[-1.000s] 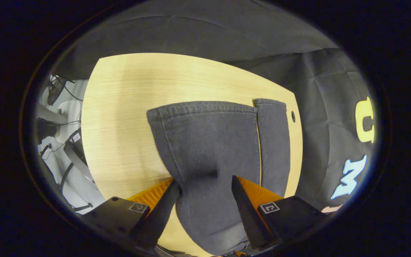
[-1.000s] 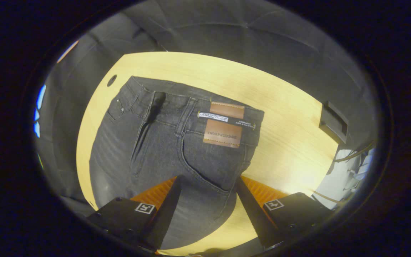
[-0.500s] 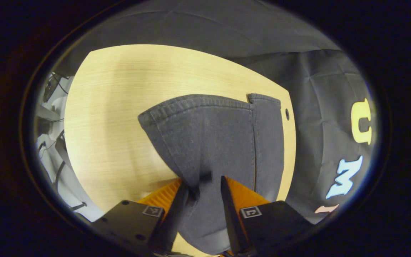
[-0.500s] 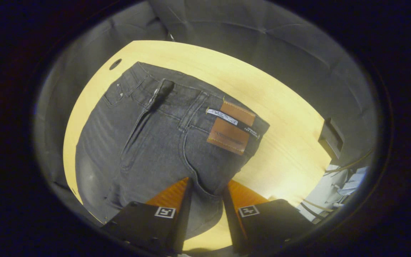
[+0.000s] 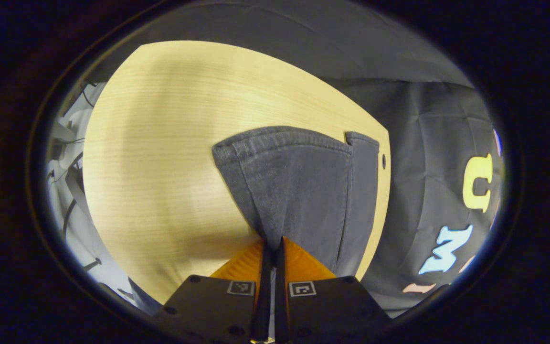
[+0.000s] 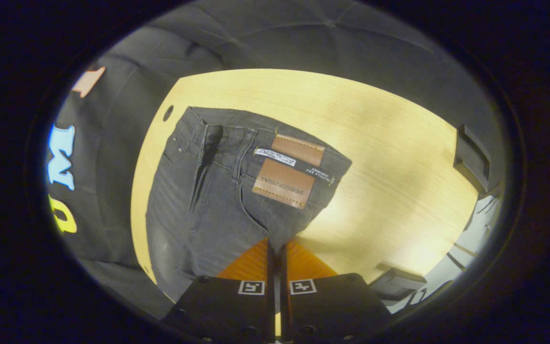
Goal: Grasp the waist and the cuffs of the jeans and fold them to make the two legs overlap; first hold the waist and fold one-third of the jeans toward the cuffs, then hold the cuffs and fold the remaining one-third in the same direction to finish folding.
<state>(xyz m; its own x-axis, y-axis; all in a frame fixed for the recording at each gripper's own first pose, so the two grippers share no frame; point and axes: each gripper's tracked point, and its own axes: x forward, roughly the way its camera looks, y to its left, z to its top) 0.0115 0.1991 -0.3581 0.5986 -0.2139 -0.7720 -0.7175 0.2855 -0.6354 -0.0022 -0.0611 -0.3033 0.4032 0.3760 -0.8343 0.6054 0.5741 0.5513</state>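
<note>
Wooden table (image 5: 160,143) bearing dark jeans (image 6: 208,200): left gripper (image 5: 270,248) pinches the cuffs at lower centre, right gripper (image 6: 276,246) apparently the waist, legs stretched lengthwise between them.

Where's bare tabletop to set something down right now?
Left gripper view: a wide bare stretch of the light wooden table left of and beyond the dark grey jeans' cuffs. Right gripper view: bare wood right of the waist, up to a black box at the edge. Crowded: the jeans' strip.
</note>
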